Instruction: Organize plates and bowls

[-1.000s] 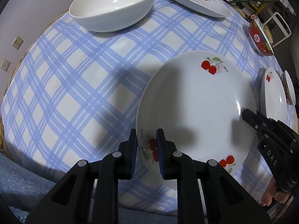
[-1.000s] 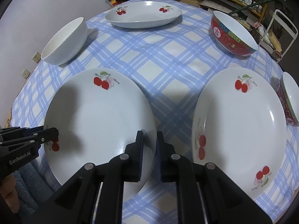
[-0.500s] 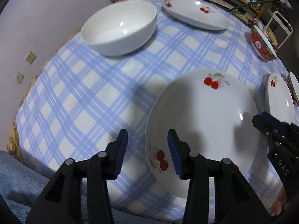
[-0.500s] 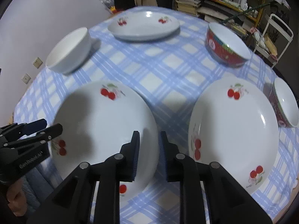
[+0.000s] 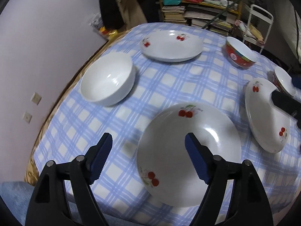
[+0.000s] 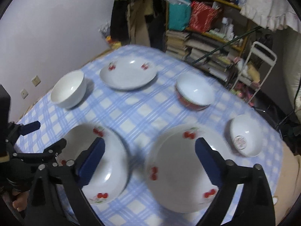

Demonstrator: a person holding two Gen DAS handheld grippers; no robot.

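Note:
Three white cherry plates and three bowls sit on a round table with a blue checked cloth. My left gripper (image 5: 148, 148) is open and empty, raised above the near-left cherry plate (image 5: 190, 154). My right gripper (image 6: 150, 150) is open and empty, above the gap between that plate (image 6: 112, 162) and the near-right cherry plate (image 6: 180, 171). A plain white bowl (image 5: 108, 79) sits far left. A third cherry plate (image 5: 171, 45) lies at the back. A red bowl (image 6: 194, 94) sits back right and another red-sided bowl (image 6: 246, 135) at the right.
The table edge (image 5: 47, 116) runs close to a lilac wall (image 5: 37, 37) on the left. Cluttered shelves with books (image 6: 197, 45) and a white metal rack (image 6: 263, 69) stand behind the table.
Both grippers have opened wide, let go of the near-left plate's rim and pulled up and back. The plate lies on the cloth.

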